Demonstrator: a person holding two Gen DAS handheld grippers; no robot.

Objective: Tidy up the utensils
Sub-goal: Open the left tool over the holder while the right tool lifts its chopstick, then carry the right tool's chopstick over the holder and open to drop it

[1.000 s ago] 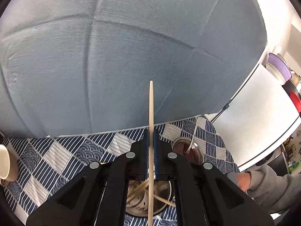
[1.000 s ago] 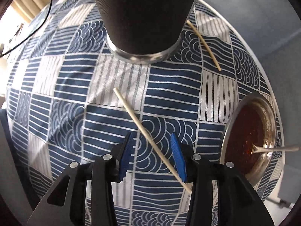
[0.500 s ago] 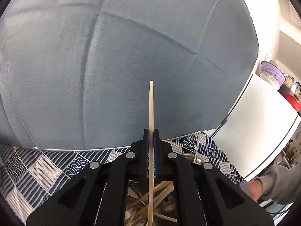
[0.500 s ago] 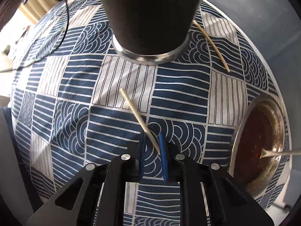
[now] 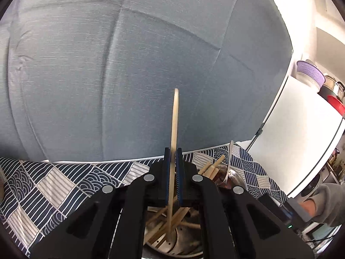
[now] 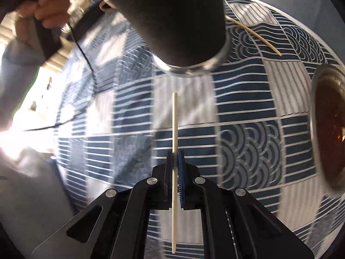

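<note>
My left gripper (image 5: pixel 172 153) holds a wooden chopstick (image 5: pixel 175 120) upright between slightly parted pads, its lower end down in the metal utensil holder (image 5: pixel 183 243) among several other chopsticks. My right gripper (image 6: pixel 175 155) is shut on a pale chopstick (image 6: pixel 174 118), lifted above the blue patterned cloth (image 6: pixel 248 129), just in front of the dark utensil holder (image 6: pixel 179 21). Another chopstick (image 6: pixel 256 36) lies on the cloth behind the holder.
A metal bowl with brown sauce (image 6: pixel 327 127) sits at the right with a spoon in it (image 5: pixel 228 164). A blue-grey sofa back (image 5: pixel 129 64) rises behind the table. A white fridge (image 5: pixel 301 133) stands at the right. The person's hand (image 6: pixel 49 2) is at upper left.
My right gripper closed on the chopstick and lifted it off the cloth, turning it in line with the fingers. My left pads have loosened a little and the chopstick has sunk into the holder.
</note>
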